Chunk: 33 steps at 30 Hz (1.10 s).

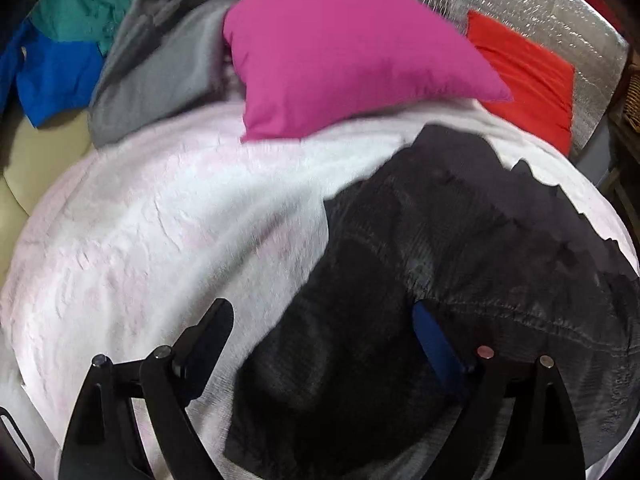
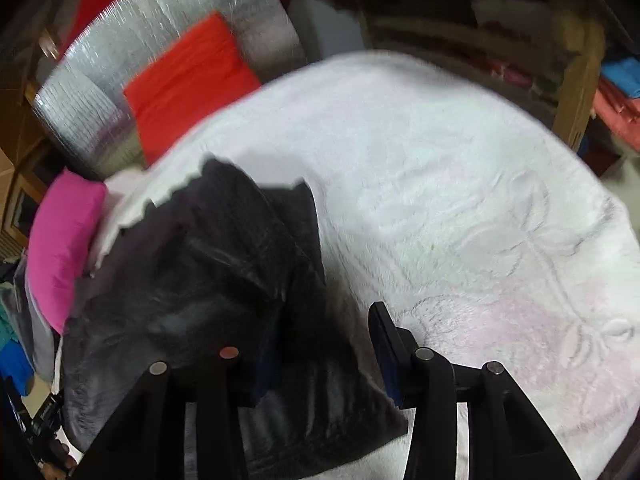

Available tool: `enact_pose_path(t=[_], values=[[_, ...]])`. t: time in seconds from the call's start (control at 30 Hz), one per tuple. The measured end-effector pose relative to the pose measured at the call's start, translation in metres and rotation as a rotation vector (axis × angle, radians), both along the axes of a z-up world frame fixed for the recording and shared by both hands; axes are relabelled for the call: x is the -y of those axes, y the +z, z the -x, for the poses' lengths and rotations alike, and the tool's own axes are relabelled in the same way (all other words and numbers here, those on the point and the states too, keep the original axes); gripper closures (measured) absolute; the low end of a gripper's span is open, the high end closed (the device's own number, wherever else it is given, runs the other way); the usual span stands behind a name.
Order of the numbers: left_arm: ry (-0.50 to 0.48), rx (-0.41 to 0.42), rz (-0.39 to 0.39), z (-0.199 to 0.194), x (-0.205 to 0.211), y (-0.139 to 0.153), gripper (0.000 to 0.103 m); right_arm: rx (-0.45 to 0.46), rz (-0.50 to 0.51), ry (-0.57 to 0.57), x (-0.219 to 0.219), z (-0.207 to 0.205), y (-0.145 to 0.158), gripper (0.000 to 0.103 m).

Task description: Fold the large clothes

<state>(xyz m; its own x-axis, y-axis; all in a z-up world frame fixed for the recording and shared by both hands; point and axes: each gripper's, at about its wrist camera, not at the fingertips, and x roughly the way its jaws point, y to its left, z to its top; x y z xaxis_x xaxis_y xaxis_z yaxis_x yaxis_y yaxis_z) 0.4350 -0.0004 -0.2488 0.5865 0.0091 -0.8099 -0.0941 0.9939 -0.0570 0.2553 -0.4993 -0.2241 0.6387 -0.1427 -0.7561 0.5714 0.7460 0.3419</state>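
A dark grey-black garment (image 1: 432,264) lies partly folded on a white fluffy blanket (image 1: 160,216). My left gripper (image 1: 324,320) is open, its jaws wide apart just above the garment's near edge, with its right finger over the fabric. In the right wrist view the same garment (image 2: 192,280) lies left of centre on the blanket (image 2: 460,184). My right gripper (image 2: 324,336) is open over the garment's right corner, holding nothing.
A magenta pillow (image 1: 344,56) and a red pillow (image 1: 528,76) lie at the far edge against a silver foil panel (image 1: 560,12). Grey (image 1: 160,68), blue (image 1: 56,72) and teal clothes (image 1: 84,4) are piled at the far left. Shelves with folded cloth (image 2: 616,92) stand at the right.
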Motion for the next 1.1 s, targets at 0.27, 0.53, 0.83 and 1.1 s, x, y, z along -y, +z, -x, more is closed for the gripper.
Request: enact_pose_path(t=[0.27, 0.53, 0.83, 1.1], values=[[-0.163, 0.245, -0.073, 0.043, 0.041, 0.044, 0.011, 0.21, -0.042, 0.122, -0.039, 0.011, 0.034, 0.055], [-0.315, 0.176, -0.177, 0.067, 0.088, 0.019, 0.011, -0.016, -0.036, 0.24, -0.082, -0.033, -0.012, 0.05], [-0.305, 0.172, -0.207, 0.067, 0.09, 0.012, 0.011, 0.158, 0.083, 0.232, -0.093, -0.016, 0.026, 0.045], [-0.315, 0.167, -0.228, 0.063, 0.092, 0.007, 0.011, -0.052, 0.099, 0.257, -0.099, -0.063, -0.012, 0.042]])
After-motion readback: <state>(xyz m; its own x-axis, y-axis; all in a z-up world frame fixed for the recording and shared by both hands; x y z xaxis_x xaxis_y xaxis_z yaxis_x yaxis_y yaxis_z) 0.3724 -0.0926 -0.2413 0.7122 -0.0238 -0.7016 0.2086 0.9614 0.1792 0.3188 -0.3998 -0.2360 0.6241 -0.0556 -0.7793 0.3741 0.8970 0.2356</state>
